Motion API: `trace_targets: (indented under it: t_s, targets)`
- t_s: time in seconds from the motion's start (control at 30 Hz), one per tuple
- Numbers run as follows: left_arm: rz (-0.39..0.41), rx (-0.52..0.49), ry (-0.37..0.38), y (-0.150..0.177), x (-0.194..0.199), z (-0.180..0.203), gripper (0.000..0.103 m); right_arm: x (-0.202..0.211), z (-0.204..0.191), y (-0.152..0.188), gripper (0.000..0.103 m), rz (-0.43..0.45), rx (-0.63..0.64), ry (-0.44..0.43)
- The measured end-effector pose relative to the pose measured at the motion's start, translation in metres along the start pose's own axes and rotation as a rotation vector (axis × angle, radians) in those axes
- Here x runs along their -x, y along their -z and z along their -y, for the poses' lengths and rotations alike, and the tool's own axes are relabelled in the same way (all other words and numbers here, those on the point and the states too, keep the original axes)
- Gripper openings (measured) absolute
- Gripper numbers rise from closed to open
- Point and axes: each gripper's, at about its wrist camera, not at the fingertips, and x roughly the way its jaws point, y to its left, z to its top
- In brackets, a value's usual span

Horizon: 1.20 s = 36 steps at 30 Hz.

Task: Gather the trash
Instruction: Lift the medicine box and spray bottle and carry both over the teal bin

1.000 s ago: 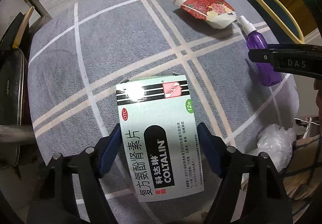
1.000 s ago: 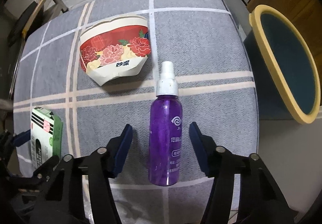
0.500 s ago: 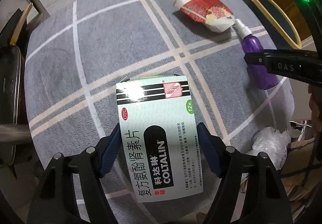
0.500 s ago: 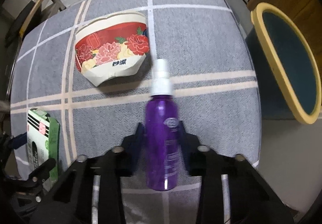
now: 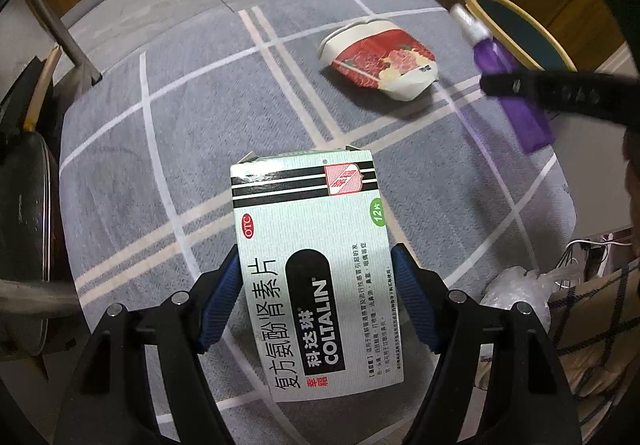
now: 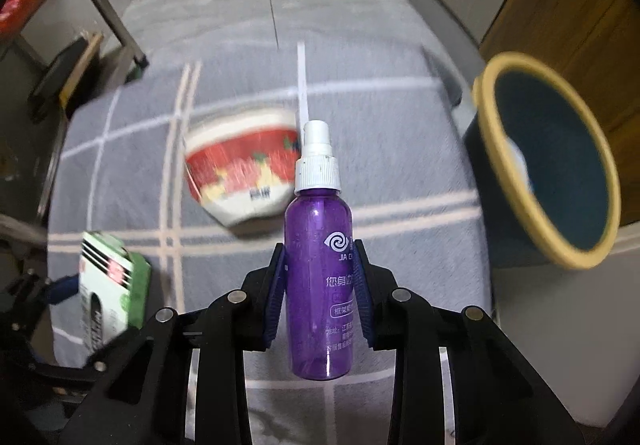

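My right gripper (image 6: 319, 287) has just clamped the purple spray bottle (image 6: 318, 245), now lifted near the table's (image 6: 400, 149) right edge; my left gripper (image 5: 316, 305) grips the medicine box (image 5: 312, 269). The bin (image 6: 548, 161) is next.

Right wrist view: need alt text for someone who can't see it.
The right gripper clamps a purple spray bottle with a white nozzle, above a grey plaid cloth. A crushed red floral paper bowl lies behind, a yellow-rimmed bin at right, a green-white medicine box at left.
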Motion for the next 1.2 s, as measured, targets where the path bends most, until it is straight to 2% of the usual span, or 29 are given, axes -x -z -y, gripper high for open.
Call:
trace_targets:
  t_s: [0.1,0.23,0.43,0.5,0.63,0.77,0.97,1.2]
  targets:
    - [0.008,0.002,0.009,-0.002,0.002,0.000,0.072,0.023,0.000,-0.008,0.034,0.075,0.013,-0.019]
    - [0.017,-0.002,0.003,0.000,0.008,0.000,0.072,0.051,0.003,-0.013,0.034,0.171,0.053,0.001]
    - [0.096,-0.024,-0.006,0.002,0.034,0.011,0.072,0.084,0.014,-0.018,0.033,0.261,0.028,-0.025]
    - [0.106,-0.016,0.008,-0.001,0.040,0.011,0.072,0.087,0.013,-0.019,0.033,0.277,0.024,-0.033]
    - [0.136,-0.040,-0.011,-0.004,0.050,0.018,0.072,0.107,0.019,-0.022,0.033,0.331,0.036,-0.029]
    - [0.174,-0.039,0.024,-0.011,0.064,0.025,0.072,0.131,0.034,-0.025,0.033,0.399,0.018,-0.037]
    - [0.232,-0.075,0.016,-0.024,0.071,0.035,0.072,0.159,0.063,-0.032,0.033,0.481,0.007,-0.001]
    - [0.283,-0.168,0.019,-0.033,0.078,0.066,0.072,0.170,0.107,-0.042,0.033,0.521,-0.027,0.054]
